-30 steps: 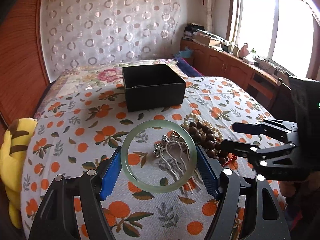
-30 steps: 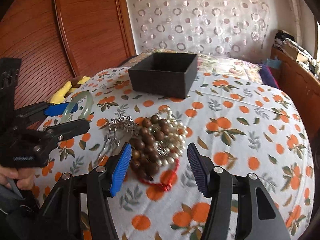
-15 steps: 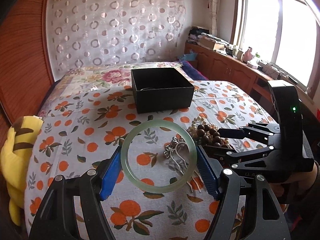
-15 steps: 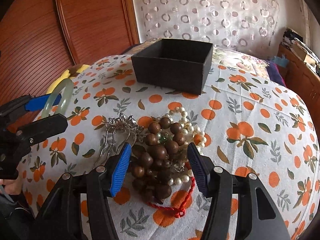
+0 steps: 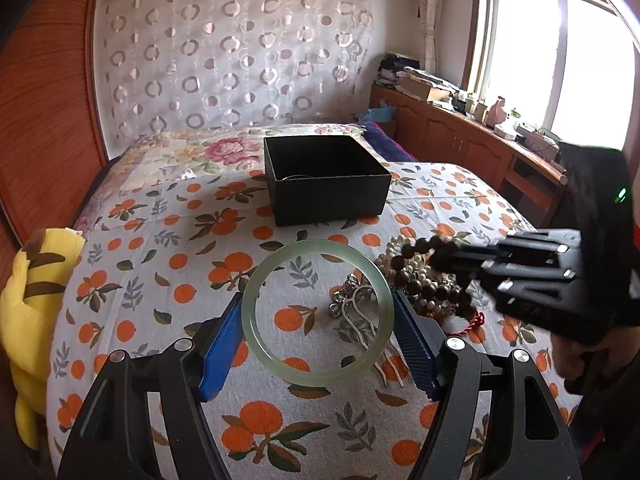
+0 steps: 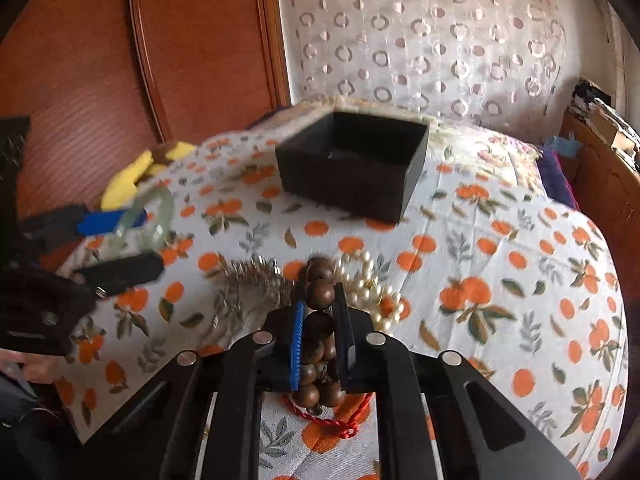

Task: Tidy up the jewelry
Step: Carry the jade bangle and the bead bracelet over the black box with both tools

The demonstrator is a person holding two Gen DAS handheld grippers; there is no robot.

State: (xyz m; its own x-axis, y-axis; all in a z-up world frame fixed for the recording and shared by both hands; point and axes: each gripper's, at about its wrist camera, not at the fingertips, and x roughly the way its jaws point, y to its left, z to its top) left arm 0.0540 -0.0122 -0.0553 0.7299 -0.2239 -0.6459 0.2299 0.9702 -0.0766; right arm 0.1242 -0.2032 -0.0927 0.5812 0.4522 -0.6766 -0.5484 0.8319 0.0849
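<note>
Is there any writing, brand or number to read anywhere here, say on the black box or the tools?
None can be read.
Square black cardboard box: plain sides, no label.
Black tongs: no markings visible.
Cartons on the far wooden cabinet: too small to tell.

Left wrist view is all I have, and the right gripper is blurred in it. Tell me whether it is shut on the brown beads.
Observer: Yes. The right wrist view shows the right gripper shut on the brown bead strand, with beads stacked between its pads.
Operator: My left gripper holds the green bangle. Check that the pearls aren't caught on the right.
Observer: They aren't. The pearl strand lies on the bedspread just right of the fingers, outside the grip.
Operator: Report on the red cord.
Observer: The red cord loops beneath the gripper, behind its fingertips.
</note>
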